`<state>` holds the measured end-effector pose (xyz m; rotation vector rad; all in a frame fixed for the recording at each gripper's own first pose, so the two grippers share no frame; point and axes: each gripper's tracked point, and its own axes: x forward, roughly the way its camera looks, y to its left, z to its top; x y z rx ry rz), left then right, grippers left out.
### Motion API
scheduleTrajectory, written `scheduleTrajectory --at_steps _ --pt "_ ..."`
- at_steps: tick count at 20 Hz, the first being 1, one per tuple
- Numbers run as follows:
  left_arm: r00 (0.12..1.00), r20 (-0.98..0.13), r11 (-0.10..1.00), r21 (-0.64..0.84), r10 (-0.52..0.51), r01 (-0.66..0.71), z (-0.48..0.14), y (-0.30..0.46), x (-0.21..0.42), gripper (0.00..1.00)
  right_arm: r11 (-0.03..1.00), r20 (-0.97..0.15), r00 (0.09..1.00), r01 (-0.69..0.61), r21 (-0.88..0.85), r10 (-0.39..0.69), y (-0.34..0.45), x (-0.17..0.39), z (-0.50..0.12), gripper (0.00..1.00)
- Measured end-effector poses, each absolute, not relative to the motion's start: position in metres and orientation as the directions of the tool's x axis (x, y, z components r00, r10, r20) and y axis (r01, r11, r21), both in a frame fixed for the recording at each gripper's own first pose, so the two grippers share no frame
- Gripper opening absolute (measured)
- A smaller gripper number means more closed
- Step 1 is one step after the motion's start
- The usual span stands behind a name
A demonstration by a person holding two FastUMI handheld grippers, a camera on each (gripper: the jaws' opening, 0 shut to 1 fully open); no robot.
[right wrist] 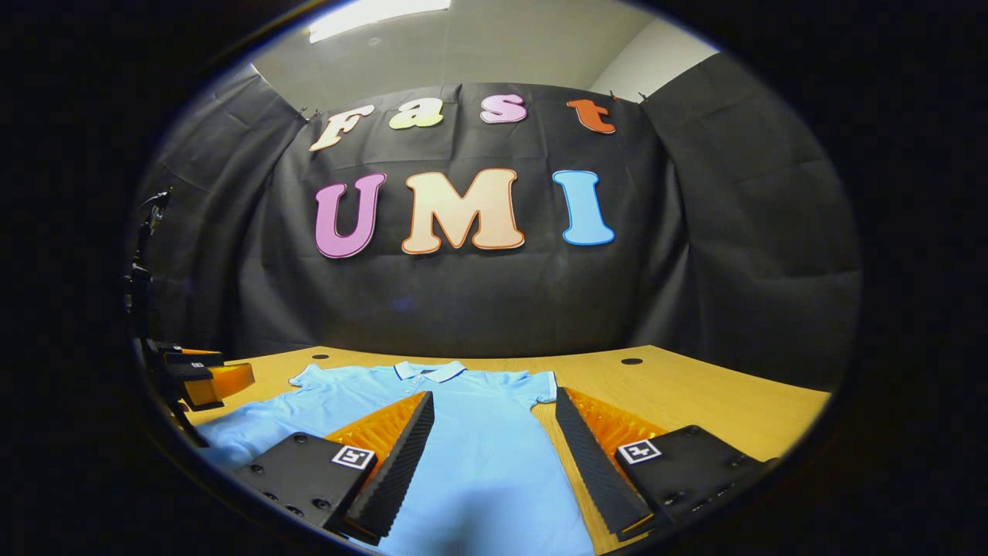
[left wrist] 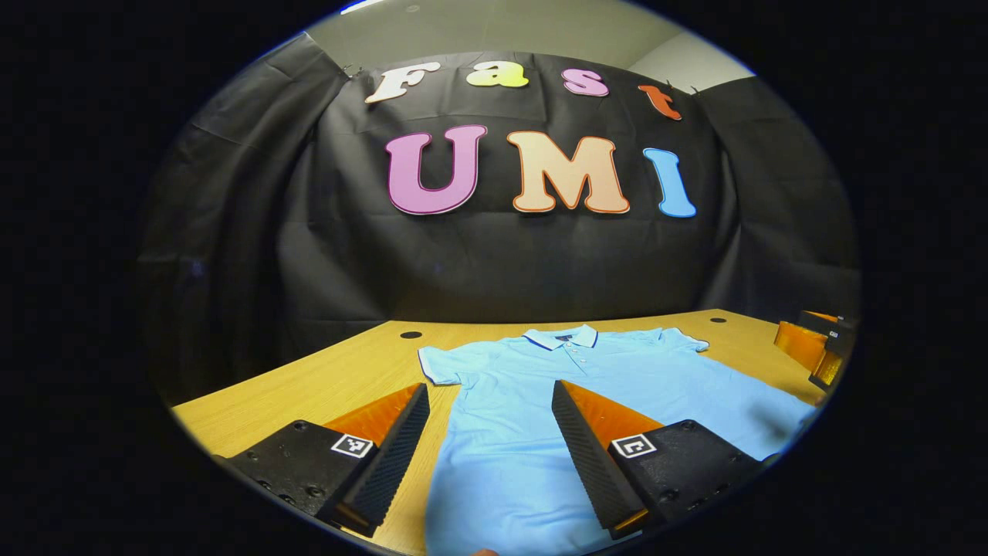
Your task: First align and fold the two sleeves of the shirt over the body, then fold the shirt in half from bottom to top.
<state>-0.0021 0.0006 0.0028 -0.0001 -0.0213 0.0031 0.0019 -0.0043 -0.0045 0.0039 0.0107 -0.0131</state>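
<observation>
right now the shirt lies flat on the wooden table, collar toward the far wall, while the left gripper and right gripper hover above it, both released and holding nothing.

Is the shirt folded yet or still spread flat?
Spread flat: the shirt lies open on the table, collar at the far end, both sleeves out to the sides.

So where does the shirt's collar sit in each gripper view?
Left gripper view: the collar lies just right of centre, beyond that gripper's open jaws, near the table's far edge.
Right gripper view: the collar lies left of centre, above the left finger.
Shared landmark: the light blue shirt lying flat, sleeves unfolded.
</observation>
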Motion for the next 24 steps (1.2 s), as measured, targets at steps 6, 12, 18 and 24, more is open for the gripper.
scheduleTrajectory --at_steps 6,12,18,24 --pt "1.0 0.026 1.0 0.001 0.011 -0.011 0.004 0.002 -0.004 0.95 0.997 -0.065 0.998 -0.023 0.072 0.028 -0.008 0.014 -0.002 0.98" --pt "0.999 0.03 1.0 0.001 0.013 -0.013 0.005 0.002 -0.005 0.95 0.996 -0.18 0.979 -0.09 0.016 0.092 -0.015 0.081 0.022 0.98" --pt "0.999 0.045 1.0 0.003 0.018 -0.018 0.007 0.004 -0.007 0.95 0.997 -0.25 0.966 -0.073 -0.032 0.063 -0.026 0.189 0.04 0.98" --pt "0.999 0.039 1.0 0.003 0.017 -0.017 0.006 0.004 -0.008 0.95 0.998 -0.425 0.905 -0.048 -0.035 0.029 -0.034 0.274 -0.007 0.98"
